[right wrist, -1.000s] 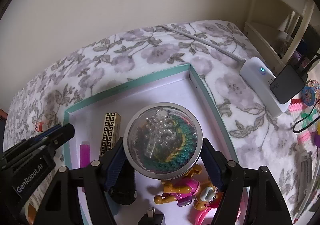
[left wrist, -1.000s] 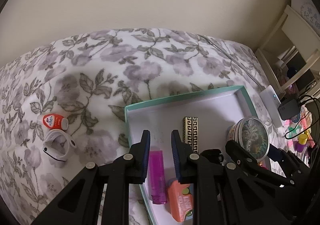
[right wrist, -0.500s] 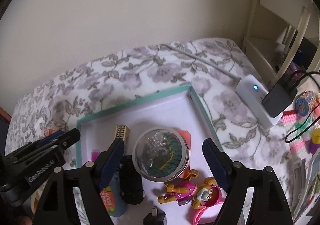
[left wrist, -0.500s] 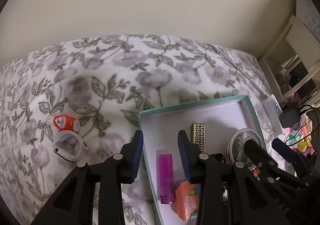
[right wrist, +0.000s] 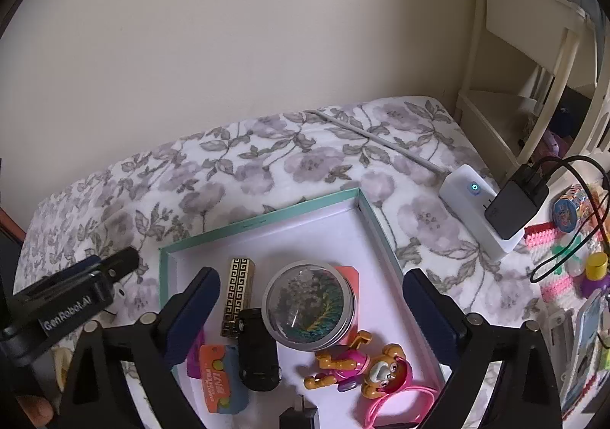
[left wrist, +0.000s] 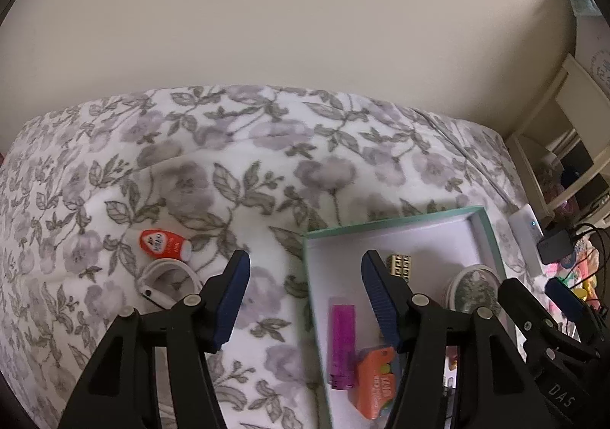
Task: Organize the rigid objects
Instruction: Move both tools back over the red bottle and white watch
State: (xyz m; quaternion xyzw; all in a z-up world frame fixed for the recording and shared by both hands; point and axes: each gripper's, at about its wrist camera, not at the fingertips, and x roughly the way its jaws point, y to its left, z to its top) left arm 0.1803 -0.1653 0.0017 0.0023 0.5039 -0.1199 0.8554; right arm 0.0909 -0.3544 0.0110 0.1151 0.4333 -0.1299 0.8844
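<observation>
A teal-rimmed box lies on the floral blanket. In it are a round clear-lidded tin of beads, a gold patterned tube, a black toy car, an orange card, a toy pup figure and a magenta lighter. My right gripper is open and empty above the tin. My left gripper is open and empty over the box's left rim. A red-and-white tag and a white coiled cable lie on the blanket, left of the box.
A white power strip with a black charger sits right of the box. Toys and clutter lie at the far right beside a cream shelf. A wall stands behind the bed.
My right gripper let go of the bead tin, which now rests in the box, and pulled back and up. My left gripper opened wide and also rose.
</observation>
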